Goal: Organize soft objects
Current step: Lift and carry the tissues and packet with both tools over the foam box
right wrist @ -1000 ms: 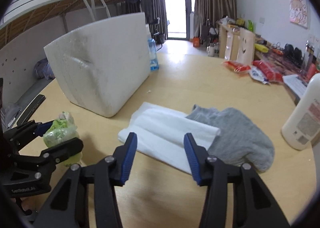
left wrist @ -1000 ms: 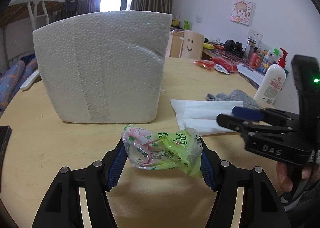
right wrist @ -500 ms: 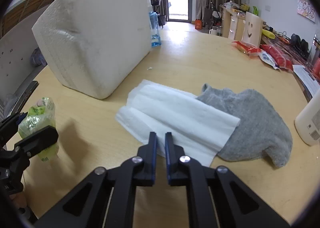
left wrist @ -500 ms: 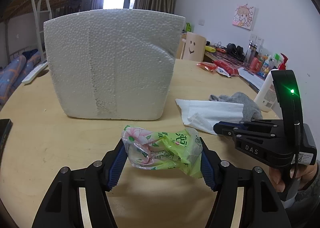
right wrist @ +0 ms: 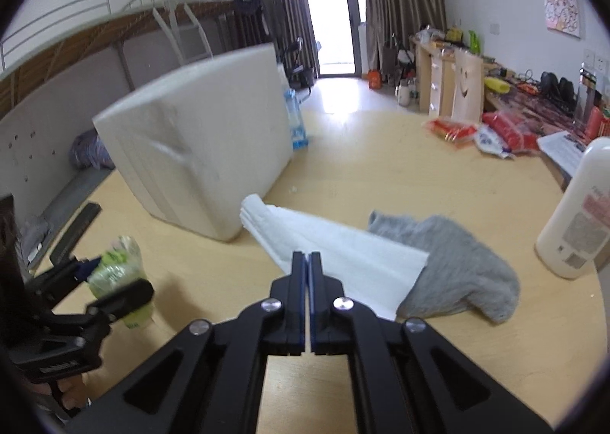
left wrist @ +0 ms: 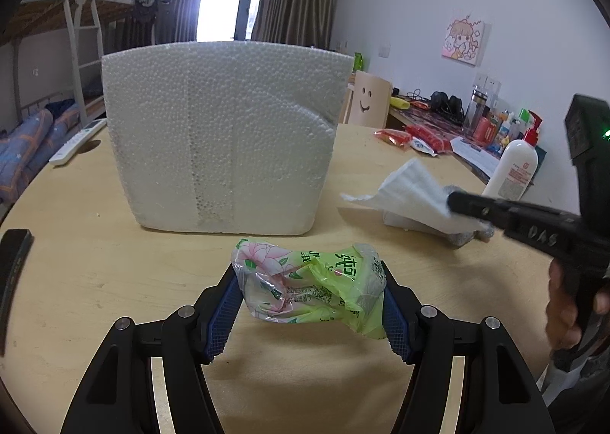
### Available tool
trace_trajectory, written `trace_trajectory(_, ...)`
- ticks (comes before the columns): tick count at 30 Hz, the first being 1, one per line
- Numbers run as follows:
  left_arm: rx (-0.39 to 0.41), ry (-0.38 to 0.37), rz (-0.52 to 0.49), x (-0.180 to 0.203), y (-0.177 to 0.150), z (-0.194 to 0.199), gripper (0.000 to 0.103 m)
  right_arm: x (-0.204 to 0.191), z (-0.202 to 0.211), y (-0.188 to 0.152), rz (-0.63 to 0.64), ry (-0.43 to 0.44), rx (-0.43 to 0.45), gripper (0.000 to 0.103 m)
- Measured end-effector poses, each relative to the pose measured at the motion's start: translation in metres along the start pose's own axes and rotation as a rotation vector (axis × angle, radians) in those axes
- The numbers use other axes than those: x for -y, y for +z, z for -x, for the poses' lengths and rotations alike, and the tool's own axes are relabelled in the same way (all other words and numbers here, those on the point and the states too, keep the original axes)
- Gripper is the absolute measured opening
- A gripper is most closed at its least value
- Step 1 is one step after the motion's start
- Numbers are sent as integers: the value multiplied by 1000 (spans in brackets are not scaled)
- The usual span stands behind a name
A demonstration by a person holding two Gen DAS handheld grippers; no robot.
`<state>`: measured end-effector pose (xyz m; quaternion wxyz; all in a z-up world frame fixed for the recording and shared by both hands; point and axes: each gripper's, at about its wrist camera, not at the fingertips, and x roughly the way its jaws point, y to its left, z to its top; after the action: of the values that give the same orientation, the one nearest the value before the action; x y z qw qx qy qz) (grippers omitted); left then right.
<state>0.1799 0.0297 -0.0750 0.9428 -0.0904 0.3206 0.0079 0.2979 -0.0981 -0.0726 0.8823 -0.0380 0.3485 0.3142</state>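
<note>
Pinching white tissue (right wrist: 343,254) edge, right hand-held gripper (right wrist: 308,262), sheet seemingly lifted.

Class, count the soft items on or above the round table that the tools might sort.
3: green tissue pack in left tool; white paper towel in right tool; grey sock on table. Others may be hidden.

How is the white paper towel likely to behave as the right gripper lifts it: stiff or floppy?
Probably floppy: the white paper towel sags away from the right gripper, which pinches its near edge. It looks light, its far end raised off the table in the left view. It may drag the grey sock it overlaps.
</note>
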Motion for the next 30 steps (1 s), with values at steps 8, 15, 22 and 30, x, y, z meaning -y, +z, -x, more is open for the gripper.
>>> trace_trajectory(8, 39, 5, -12, -1, 1, 15, 67, -4, 33, 15, -11, -8, 108, 2)
trace_trajectory(15, 72, 4, -19, -3, -1, 29, 67, -7, 69, 30, -4, -31, 224, 2)
trace_trajectory(22, 106, -5, -37, -3, 3, 41, 67, -8, 91, 31, -16, -56, 288, 2)
trace_trajectory(30, 164, -5, -74, 3, 12, 59, 67, -16, 101, 22, -21, -74, 315, 2)
